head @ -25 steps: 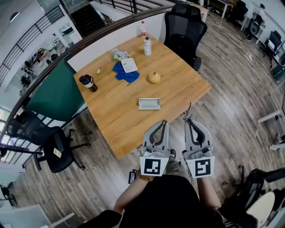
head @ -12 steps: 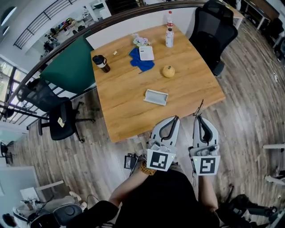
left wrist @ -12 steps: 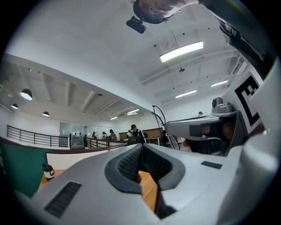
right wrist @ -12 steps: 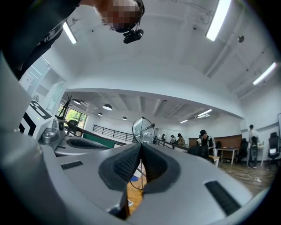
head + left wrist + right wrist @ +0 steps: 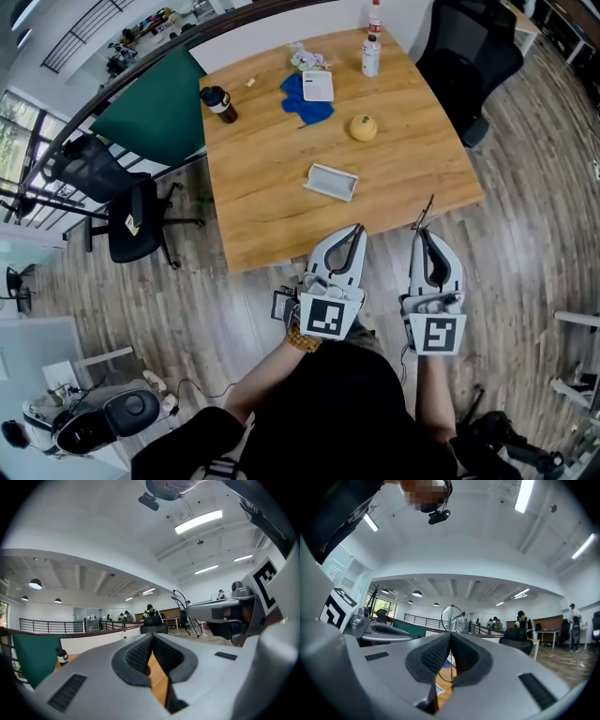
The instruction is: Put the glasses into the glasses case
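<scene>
Right gripper view: my right gripper (image 5: 451,635) clamped on thin black wire-rimmed glasses (image 5: 452,617); left gripper (image 5: 152,637) jaws together; open grey rectangular glasses case (image 5: 331,182) lies on wooden table (image 5: 267,211)

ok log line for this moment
right gripper: shut on glasses | left gripper: shut, empty | glasses case: on table, untouched

Light grey shells and black ribbed pads on left gripper (image 5: 357,230) and right gripper (image 5: 425,232); black-and-white square markers on the cubes (image 5: 325,317) at their rear. Thin dark wire for the glasses (image 5: 425,212) at the right gripper's tip. Ahead of the left gripper: honey-toned wood grain on the table (image 5: 262,197), pale grey glasses case (image 5: 331,182); farther on, yellow fruit (image 5: 363,128), blue cloth (image 5: 302,101), black cup (image 5: 217,100). Beneath both grippers, grey-brown plank floor (image 5: 525,187).
</scene>
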